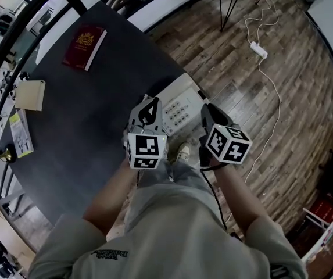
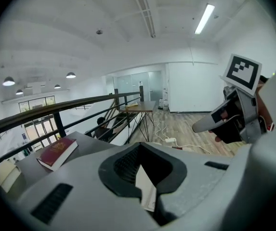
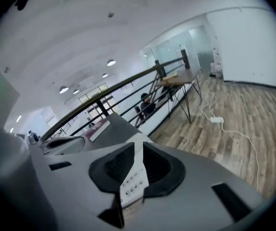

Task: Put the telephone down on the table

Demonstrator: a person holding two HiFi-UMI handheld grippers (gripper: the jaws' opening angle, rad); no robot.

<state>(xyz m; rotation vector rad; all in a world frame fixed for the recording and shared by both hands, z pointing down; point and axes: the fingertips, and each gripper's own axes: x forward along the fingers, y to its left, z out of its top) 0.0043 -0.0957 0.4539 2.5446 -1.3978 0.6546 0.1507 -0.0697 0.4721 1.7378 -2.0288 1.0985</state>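
A white telephone (image 1: 178,104) with a keypad hangs between my two grippers, over the near right edge of the dark table (image 1: 96,97) and the wood floor. On its left side my left gripper (image 1: 150,110) is shut on it; in the left gripper view a thin white edge of the telephone (image 2: 145,189) is pinched between the jaws. Gripping its right side is my right gripper (image 1: 208,114); in the right gripper view the buttoned face of the telephone (image 3: 134,182) sits clamped between the jaws. Most of the telephone's body is hidden by the grippers.
On the table lie a red book (image 1: 83,46) at the far side, a beige pad (image 1: 31,95) and a leaflet (image 1: 21,133) at the left. A black railing (image 1: 15,34) runs along the table's far edge. A white power strip (image 1: 258,50) with its cable lies on the floor.
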